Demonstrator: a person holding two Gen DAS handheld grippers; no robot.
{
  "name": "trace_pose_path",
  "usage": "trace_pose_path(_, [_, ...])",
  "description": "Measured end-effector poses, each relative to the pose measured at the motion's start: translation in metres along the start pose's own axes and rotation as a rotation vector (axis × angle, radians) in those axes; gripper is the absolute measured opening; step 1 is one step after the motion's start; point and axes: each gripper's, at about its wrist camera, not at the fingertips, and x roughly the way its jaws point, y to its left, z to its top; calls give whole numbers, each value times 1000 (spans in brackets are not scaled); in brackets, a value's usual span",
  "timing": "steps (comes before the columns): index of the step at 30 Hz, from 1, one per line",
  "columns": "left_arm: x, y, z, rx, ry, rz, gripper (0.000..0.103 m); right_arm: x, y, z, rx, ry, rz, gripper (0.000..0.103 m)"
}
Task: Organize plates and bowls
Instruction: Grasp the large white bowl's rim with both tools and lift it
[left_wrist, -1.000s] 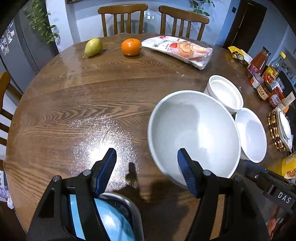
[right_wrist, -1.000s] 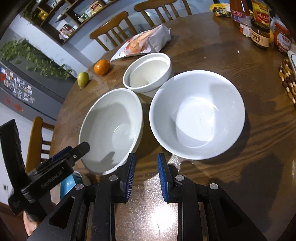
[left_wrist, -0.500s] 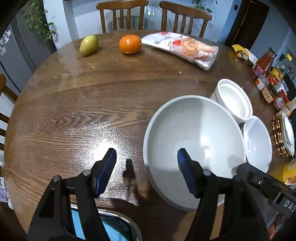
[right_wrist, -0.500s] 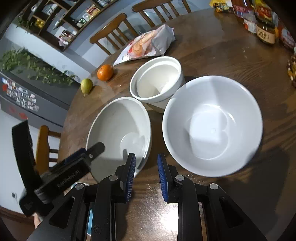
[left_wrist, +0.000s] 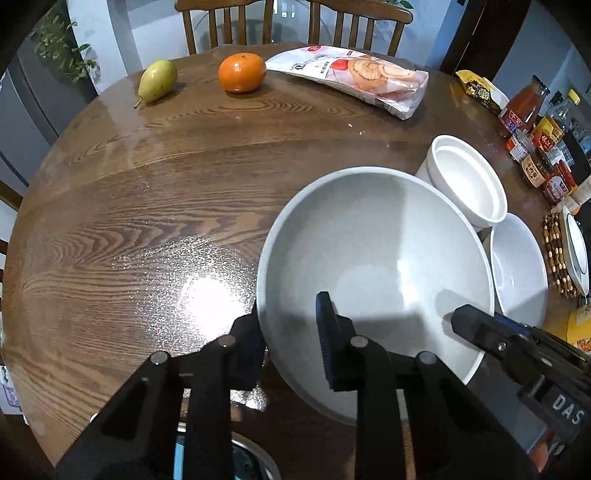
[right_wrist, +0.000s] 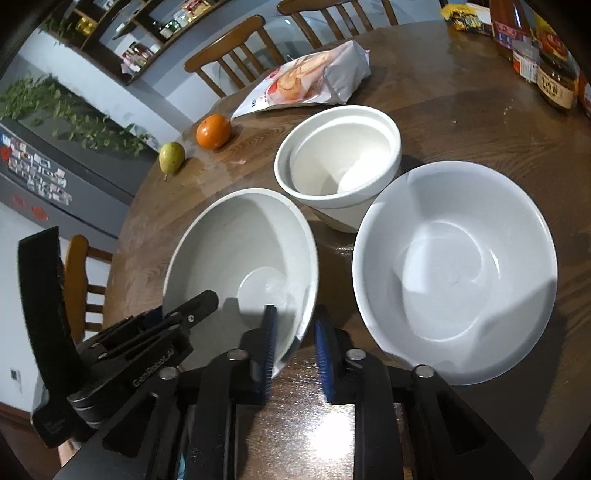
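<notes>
With both tongs, the left gripper (left_wrist: 290, 343) and right gripper (right_wrist: 293, 345), just having closed onto opposite near rims of the grey bowl (left_wrist: 373, 280) on the table (left_wrist: 147, 206), a two-handed lift looks intended, probably for stacking.

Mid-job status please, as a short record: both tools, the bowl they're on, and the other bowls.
left tool: jaws just closing, astride the grey bowl rim, one finger inside, one outside
right tool: jaws just closing, astride the same rim further along
grey bowl: empty
white bowl: beside it, empty, untouched
nested bowls: two deep ones stacked, behind both
stacking: grey and white bowls not yet nested
</notes>
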Motion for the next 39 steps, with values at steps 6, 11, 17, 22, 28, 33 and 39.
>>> trace_pose_path(6, [-6,-1,-4,17,-10,8,16,-2,0,-1,-13,-11,-17,15])
trace_pose_path(11, [-28,-7,-16,43,-61,30,17,-20,11,-10,-66,-44,-33,15])
trace_pose_path(17, [-49,-15,-38,49,-84,30,16,-41,12,-28,-94,-46,-34,15])
trace_pose_path(22, [-53,-26,-59,59,-69,31,17,-50,7,-46,-91,-21,-33,16])
trace_pose_path(28, [-54,-30,-80,31,-33,25,17,-51,-1,-64,-84,33,-24,16])
trace_pose_path(33, [-55,-35,-94,26,-21,30,17,-54,-3,-76,-105,56,-25,16])
trace_pose_path(39, [-47,-37,-99,20,5,32,18,-52,-9,-79,-102,69,-26,16])
